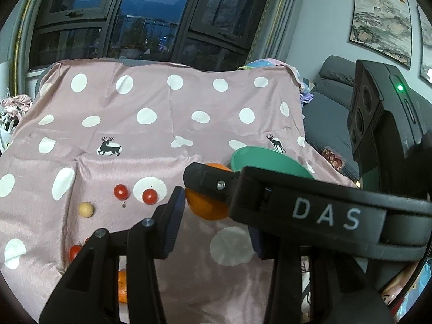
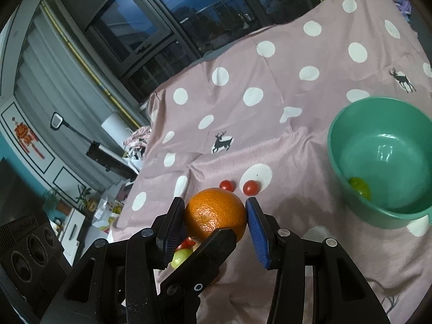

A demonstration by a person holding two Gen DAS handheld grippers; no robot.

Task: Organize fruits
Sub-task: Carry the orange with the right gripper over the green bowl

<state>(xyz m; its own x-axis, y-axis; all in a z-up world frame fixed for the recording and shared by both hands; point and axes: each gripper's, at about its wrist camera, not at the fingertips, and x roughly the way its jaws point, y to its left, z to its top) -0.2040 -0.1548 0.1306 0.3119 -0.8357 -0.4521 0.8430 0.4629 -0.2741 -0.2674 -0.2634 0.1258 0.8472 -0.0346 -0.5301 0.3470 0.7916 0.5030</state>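
My right gripper [image 2: 216,216] is shut on a large orange [image 2: 216,212], held above the pink dotted cloth [image 2: 270,108]. In the left wrist view the same orange [image 1: 206,206] shows behind the right gripper's black body. My left gripper [image 1: 213,232] is open and empty just below and in front of the orange. A green bowl [image 2: 337,145] stands at the right with a green grape [image 2: 360,187] inside; its rim shows in the left wrist view [image 1: 270,159]. Two cherry tomatoes [image 1: 121,191] [image 1: 149,196] lie on the cloth.
A beige ball-like fruit [image 1: 86,209], another tomato [image 1: 75,251] and an orange piece [image 1: 122,286] lie at the lower left. A green grape [image 2: 180,257] and a tomato [image 2: 187,242] lie under the right gripper. A grey sofa [image 1: 329,102] stands to the right.
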